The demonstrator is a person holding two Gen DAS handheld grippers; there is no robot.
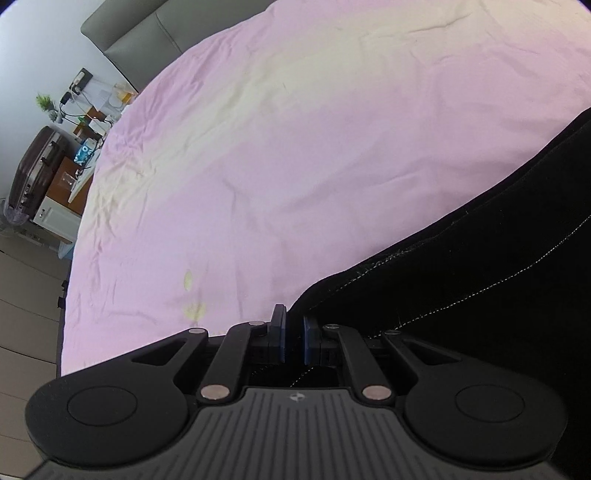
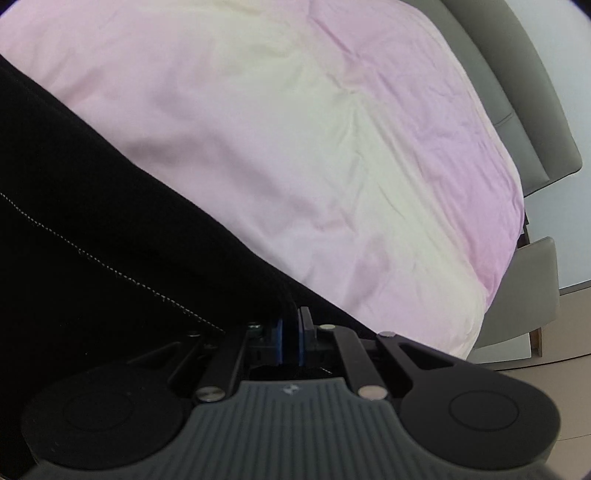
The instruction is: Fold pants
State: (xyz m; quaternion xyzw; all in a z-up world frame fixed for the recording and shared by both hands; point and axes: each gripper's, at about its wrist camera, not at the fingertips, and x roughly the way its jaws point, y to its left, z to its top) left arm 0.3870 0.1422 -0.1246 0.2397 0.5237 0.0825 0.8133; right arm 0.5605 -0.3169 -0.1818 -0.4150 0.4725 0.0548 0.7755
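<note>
Nearest the left wrist camera, the left gripper (image 1: 294, 325) is seen with its blue-padded fingers (image 1: 279, 332) drawn close together, a narrow gap left between them. Black pants (image 1: 480, 266) are pinched at their edge between these fingers, the fabric running up and to the right across the view. White stitching is shown along the cloth.

On the right wrist view, the right gripper (image 2: 290, 334) is likewise clenched, its blue pads (image 2: 277, 339) nearly meeting, with the pants (image 2: 92, 206) caught between them. The dark fabric is spread from the fingers toward the upper left, and a dotted white seam is traced across it.

Between the two views the pants are held at one edge by both grippers, above a bed covered by a pink sheet (image 1: 295, 147) that is creased and tinged with pale yellow patches. Two small yellowish marks (image 1: 192, 295) are noted on the sheet near the left gripper.

A grey headboard (image 1: 133, 29) is seen at the far end of the bed in the left view, and again at the right edge (image 2: 524, 92) of the right view. Beside the bed on the left, a dark suitcase (image 1: 37, 170) is stood next to a cluttered table (image 1: 85, 122), with a small green plant (image 1: 46, 103) near the wall. A grey chair (image 2: 524, 295) is placed by the bed's corner in the right view.
</note>
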